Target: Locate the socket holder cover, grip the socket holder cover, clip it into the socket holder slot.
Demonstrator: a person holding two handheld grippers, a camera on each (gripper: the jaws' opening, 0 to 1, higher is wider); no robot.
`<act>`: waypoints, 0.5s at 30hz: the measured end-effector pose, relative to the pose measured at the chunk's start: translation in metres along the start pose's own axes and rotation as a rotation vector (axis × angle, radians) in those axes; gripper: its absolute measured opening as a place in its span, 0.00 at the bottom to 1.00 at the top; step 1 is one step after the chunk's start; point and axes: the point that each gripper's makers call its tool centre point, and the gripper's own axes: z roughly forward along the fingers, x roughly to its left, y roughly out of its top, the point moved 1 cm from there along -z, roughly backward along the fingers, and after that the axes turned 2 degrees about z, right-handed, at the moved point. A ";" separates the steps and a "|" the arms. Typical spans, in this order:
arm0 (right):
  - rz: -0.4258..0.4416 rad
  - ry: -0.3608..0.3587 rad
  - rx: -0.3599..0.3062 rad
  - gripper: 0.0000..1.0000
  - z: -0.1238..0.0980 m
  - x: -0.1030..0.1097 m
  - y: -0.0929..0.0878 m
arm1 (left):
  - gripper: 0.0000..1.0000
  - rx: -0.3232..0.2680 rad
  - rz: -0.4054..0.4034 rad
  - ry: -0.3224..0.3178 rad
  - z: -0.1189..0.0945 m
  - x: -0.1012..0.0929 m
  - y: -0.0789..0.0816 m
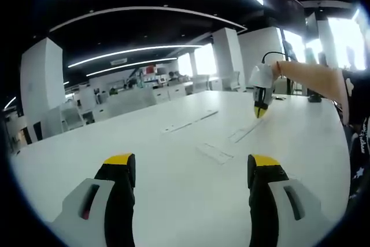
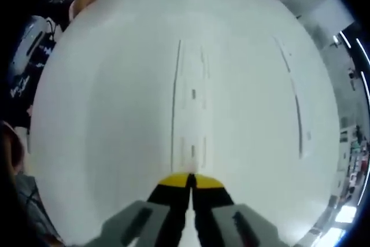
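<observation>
The left gripper (image 1: 192,169) waits released near the white table (image 1: 173,201) edge, while the clenched, empty right gripper (image 2: 190,180) should open before descending squarely over the long white cover strip (image 2: 189,105) lying flat beyond its tips.

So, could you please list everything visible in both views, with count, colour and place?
Table: one, white, under both grippers.
Long strip: one, white, lying flat below the right gripper.
Thin strip: one, white, flat, further along the table.
Short piece: one, white, flat, ahead of the left gripper.
Left gripper: one, black with yellow tips, jaws wide apart.
Right gripper: one, same colours, jaws together, above the long strip.
Forearm: one, holding the right gripper.
</observation>
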 end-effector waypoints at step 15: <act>-0.008 0.004 -0.033 0.04 0.001 -0.005 0.009 | 0.78 0.003 0.000 0.000 0.002 0.001 0.000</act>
